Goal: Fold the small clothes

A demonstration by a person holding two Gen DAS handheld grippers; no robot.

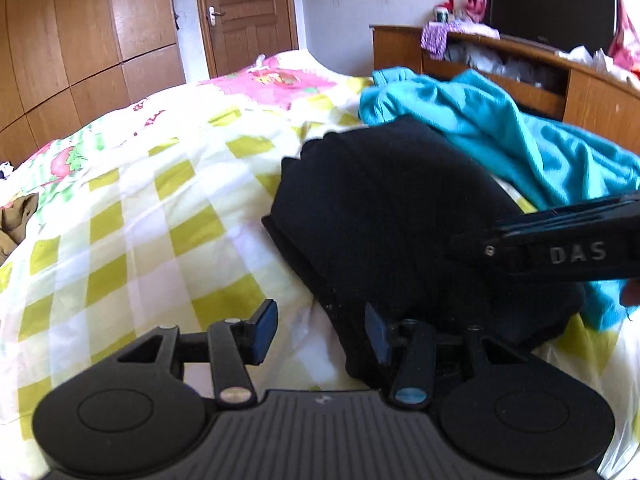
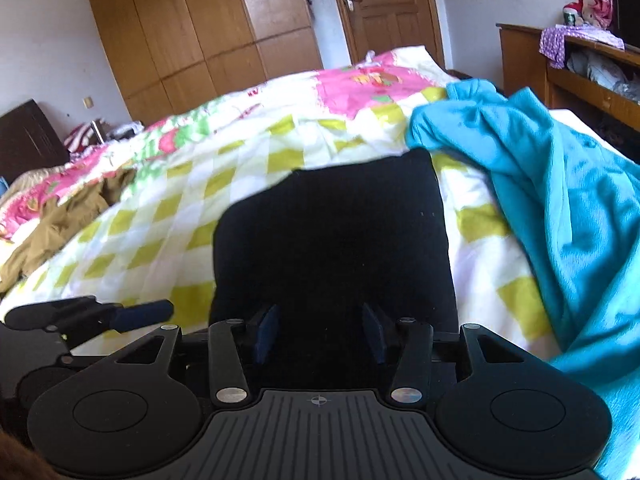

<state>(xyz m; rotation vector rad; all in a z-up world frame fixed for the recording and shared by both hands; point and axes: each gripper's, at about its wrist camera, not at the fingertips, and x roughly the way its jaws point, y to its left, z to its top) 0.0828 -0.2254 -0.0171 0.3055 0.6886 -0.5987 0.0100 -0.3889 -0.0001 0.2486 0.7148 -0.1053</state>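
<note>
Holding both tools low over the bed (image 1: 132,208) — neither has cloth pinched that you can confirm.

Black garment (image 2: 332,240): folded into a rough block, lying on the checked quilt, centre of the right wrist view; right of centre in the left wrist view (image 1: 380,208).

Left gripper (image 1: 320,330): jaws spread. One blue pad hangs over bare quilt, the other sits at the garment's near edge; contact unclear.

Right gripper (image 2: 320,330): jaws part-way apart, both pads over black fabric at lower centre. Dark on dark, so you cannot tell whether they are pressing it.

Risks, as judged:
- Closing the left now catches one layer or the quilt — the fold drags open.
- Teal garment (image 2: 560,208), heaped at the right of the frame, lies just beside the black one; a sideways sweep could snag it.
- The two tools sit close together, so a hasty cross-move may knock them.
- Brown garment (image 2: 64,216) at the left edge sits well apart; no worry there.
</note>
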